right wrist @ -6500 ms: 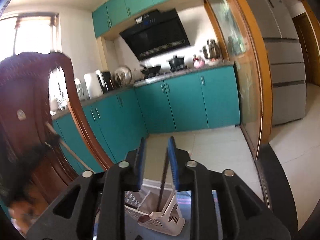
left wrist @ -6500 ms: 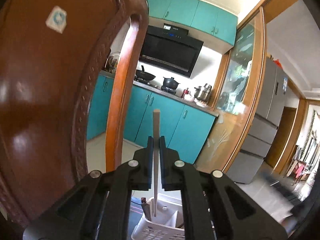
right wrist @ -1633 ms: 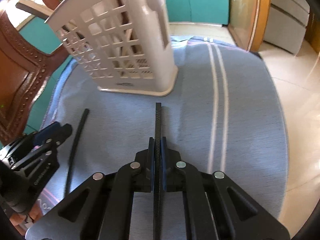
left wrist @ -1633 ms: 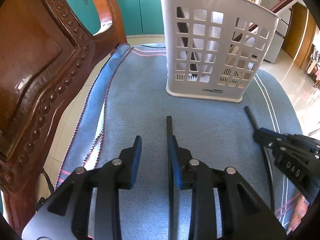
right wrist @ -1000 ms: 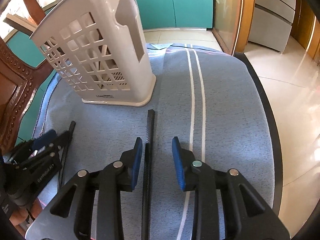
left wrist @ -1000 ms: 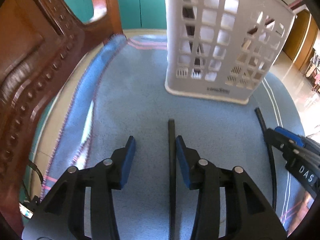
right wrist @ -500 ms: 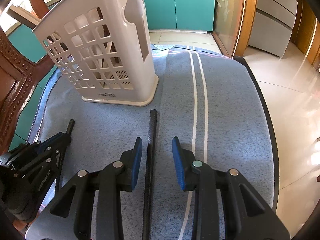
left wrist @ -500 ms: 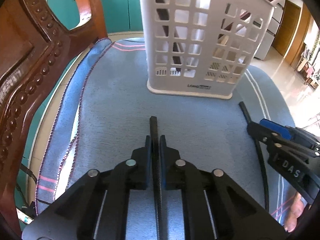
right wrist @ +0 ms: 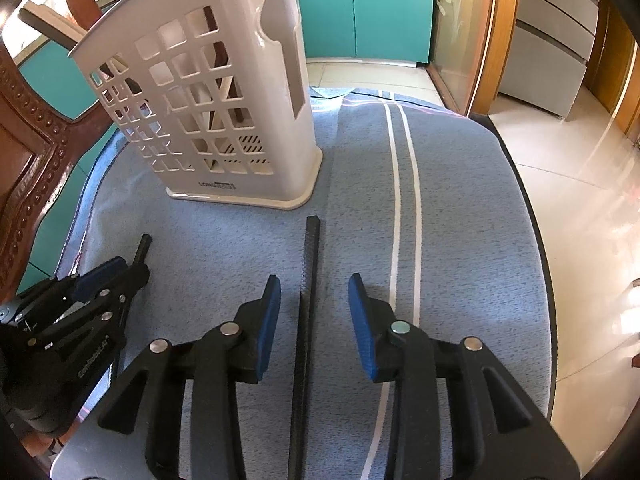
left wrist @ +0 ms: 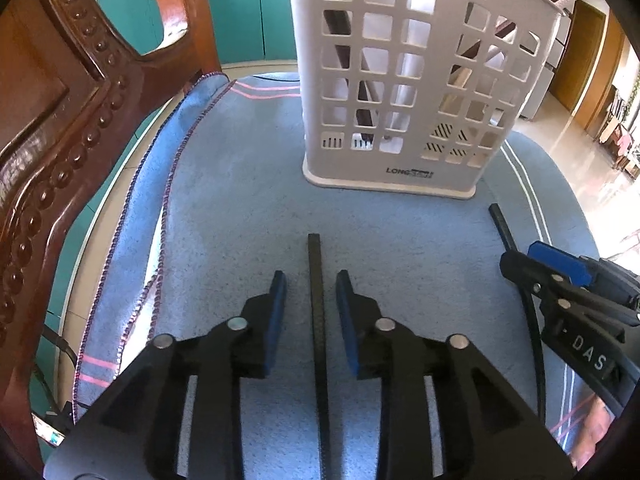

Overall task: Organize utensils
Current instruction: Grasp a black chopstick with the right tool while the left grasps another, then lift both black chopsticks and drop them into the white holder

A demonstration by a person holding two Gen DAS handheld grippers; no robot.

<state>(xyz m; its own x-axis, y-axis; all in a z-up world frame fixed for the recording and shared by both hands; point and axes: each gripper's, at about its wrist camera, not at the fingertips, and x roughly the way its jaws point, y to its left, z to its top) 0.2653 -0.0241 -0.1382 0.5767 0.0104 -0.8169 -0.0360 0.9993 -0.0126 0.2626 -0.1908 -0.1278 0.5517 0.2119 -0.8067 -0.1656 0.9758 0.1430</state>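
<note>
A white plastic utensil basket [left wrist: 420,92] stands on a blue towel [left wrist: 240,200] and holds several sticks; it also shows in the right wrist view [right wrist: 224,104]. A black chopstick [left wrist: 316,280] lies flat between the jaws of my open left gripper [left wrist: 310,292], untouched. A second black chopstick [right wrist: 310,264] lies flat between the jaws of my open right gripper [right wrist: 314,300]. In the left wrist view the right gripper [left wrist: 548,268] is at the right over that chopstick [left wrist: 502,224]. In the right wrist view the left gripper [right wrist: 116,272] is at the left.
A carved dark wooden chair back [left wrist: 60,100] rises close on the left. The towel covers a round seat whose dark rim [right wrist: 532,216] shows at the right. Teal cabinets [right wrist: 384,4] and a tiled floor [right wrist: 580,184] lie beyond.
My left gripper, shut on its chopstick half a second ago, has opened and the chopstick lies loose. My right gripper stays open over the other chopstick.
</note>
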